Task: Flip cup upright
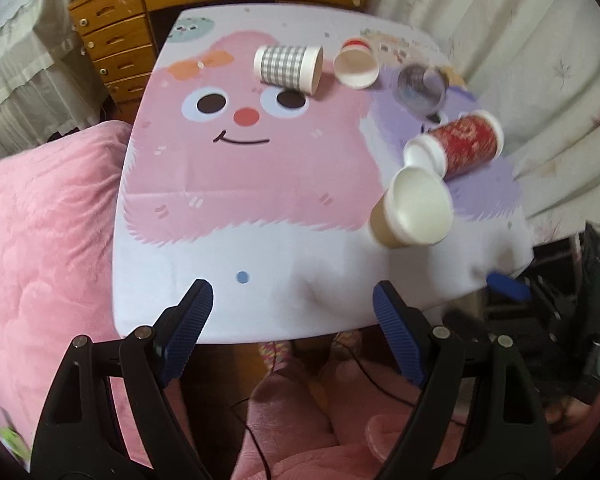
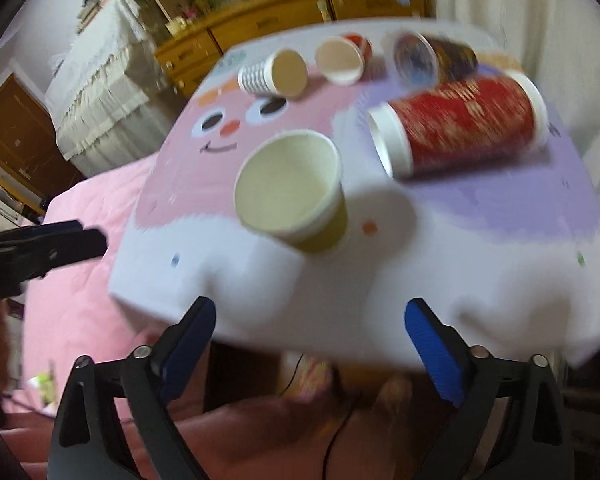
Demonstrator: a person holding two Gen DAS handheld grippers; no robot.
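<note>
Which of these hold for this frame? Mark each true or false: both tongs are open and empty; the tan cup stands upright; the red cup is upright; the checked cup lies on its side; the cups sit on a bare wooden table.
1. Both tongs, left and right, are open and empty. True.
2. The tan cup stands upright. True.
3. The red cup is upright. False: it lies on its side.
4. The checked cup lies on its side. True.
5. The cups sit on a bare wooden table. False: a cartoon-face cloth covers it.
</note>
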